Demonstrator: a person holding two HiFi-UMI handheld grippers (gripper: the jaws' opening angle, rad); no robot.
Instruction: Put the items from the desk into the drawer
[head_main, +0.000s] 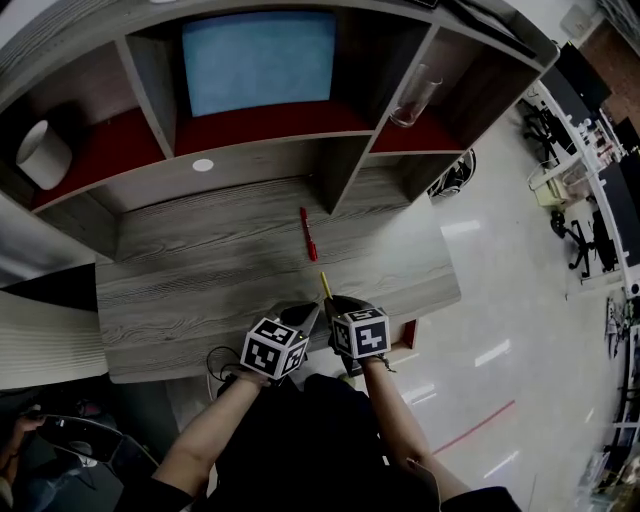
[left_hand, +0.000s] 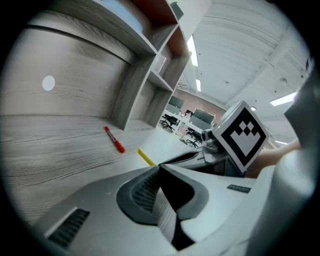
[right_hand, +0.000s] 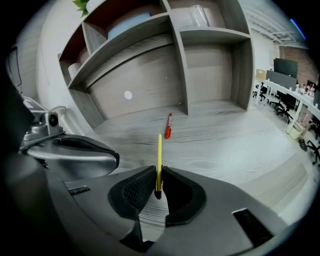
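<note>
A red pen (head_main: 308, 234) lies on the grey wood desk (head_main: 200, 290) near the middle shelf divider; it also shows in the left gripper view (left_hand: 114, 139) and the right gripper view (right_hand: 168, 126). My right gripper (right_hand: 157, 172) is shut on a yellow pen (right_hand: 159, 155), which sticks out past the jaws toward the red pen. In the head view the yellow pen (head_main: 324, 284) hangs over the desk's front part, held by the right gripper (head_main: 331, 303). Close to its left, my left gripper (left_hand: 160, 166) has its jaws together with nothing between them.
Above the desk stands a shelf unit with red-lined compartments, a blue panel (head_main: 258, 60), a clear glass (head_main: 413, 98) at the right and a white roll (head_main: 42, 153) at the left. A red-lined piece (head_main: 408, 333) shows below the desk's front right edge. Office floor lies to the right.
</note>
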